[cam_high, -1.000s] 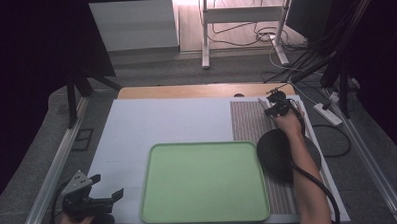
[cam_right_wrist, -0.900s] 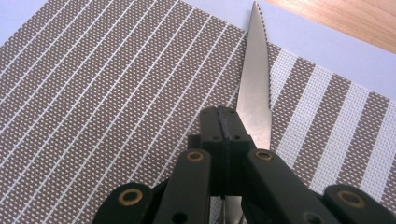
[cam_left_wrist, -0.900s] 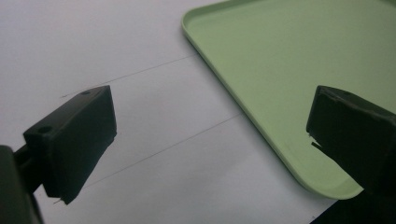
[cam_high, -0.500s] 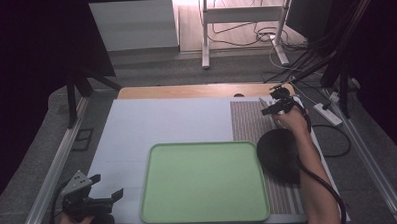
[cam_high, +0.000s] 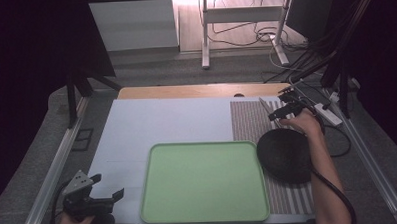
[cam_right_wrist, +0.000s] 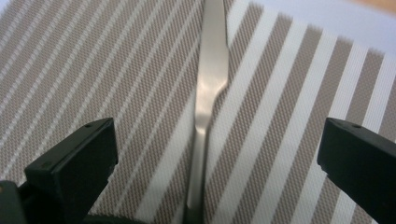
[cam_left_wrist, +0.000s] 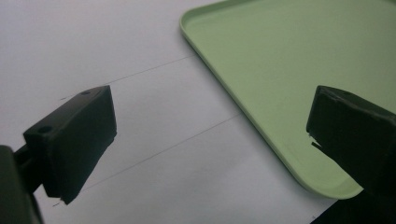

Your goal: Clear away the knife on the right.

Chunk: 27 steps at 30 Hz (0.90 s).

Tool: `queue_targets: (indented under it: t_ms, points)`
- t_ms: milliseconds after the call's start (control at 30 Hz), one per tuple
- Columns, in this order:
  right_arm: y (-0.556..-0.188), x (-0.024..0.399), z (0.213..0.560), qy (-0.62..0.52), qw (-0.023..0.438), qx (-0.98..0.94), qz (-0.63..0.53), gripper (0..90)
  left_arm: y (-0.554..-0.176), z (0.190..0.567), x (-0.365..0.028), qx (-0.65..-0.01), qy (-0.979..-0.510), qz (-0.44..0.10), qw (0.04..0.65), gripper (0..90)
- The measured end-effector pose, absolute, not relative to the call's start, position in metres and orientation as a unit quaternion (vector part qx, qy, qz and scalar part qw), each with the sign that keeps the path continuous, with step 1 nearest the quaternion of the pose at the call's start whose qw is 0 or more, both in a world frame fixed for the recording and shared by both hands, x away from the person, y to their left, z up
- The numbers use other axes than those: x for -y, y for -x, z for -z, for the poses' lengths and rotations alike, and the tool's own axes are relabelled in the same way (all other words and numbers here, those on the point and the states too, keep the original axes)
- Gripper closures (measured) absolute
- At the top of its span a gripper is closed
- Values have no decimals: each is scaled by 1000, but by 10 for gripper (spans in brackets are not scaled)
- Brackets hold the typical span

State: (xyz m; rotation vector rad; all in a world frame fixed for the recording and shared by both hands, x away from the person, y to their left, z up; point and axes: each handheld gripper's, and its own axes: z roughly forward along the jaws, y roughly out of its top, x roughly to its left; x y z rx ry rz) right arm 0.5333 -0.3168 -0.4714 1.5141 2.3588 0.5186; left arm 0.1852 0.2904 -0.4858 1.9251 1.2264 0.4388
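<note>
Right gripper, held over the far right corner of the table: jaws spread wide, just opened, nothing pressed between the pads. Knife, plain metal, flat on the striped placemat directly below and between the open jaws, touched by neither; blade toward the top of the right gripper view, handle toward the bottom. In the high view, knife at the far end of the placemat, just left of the right gripper's tips and well beyond the black bowl. Bowl on the same placemat, just beside the right edge of the green tray, partly under the right forearm. Tray at the near middle of the white table cover, nothing on it. Left gripper at the near left corner, jaws likewise released and wide apart, gripping nothing. In the left gripper view, left gripper low over the white cover, near corner of the tray between the jaws and partly behind the right-hand one.
</note>
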Motion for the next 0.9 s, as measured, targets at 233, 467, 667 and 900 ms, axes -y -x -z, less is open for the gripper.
queue_targets:
  t_ms: [233,467,667,900]
  points:
    - [-533,326,484,-522,128,-830,-149,25,-185,486,-291,-484,-759,-173,399,25]
    - [-531,330,492,-513,106,-843,-124,248,-185,486,-291,-484,-760,-173,398,25]
    - [-528,327,485,-487,93,-861,-112,636,-185,486,-290,-483,-761,-175,396,25]
    - [-527,326,484,-445,94,-885,-105,797,-185,486,-290,-483,-761,-175,396,25]
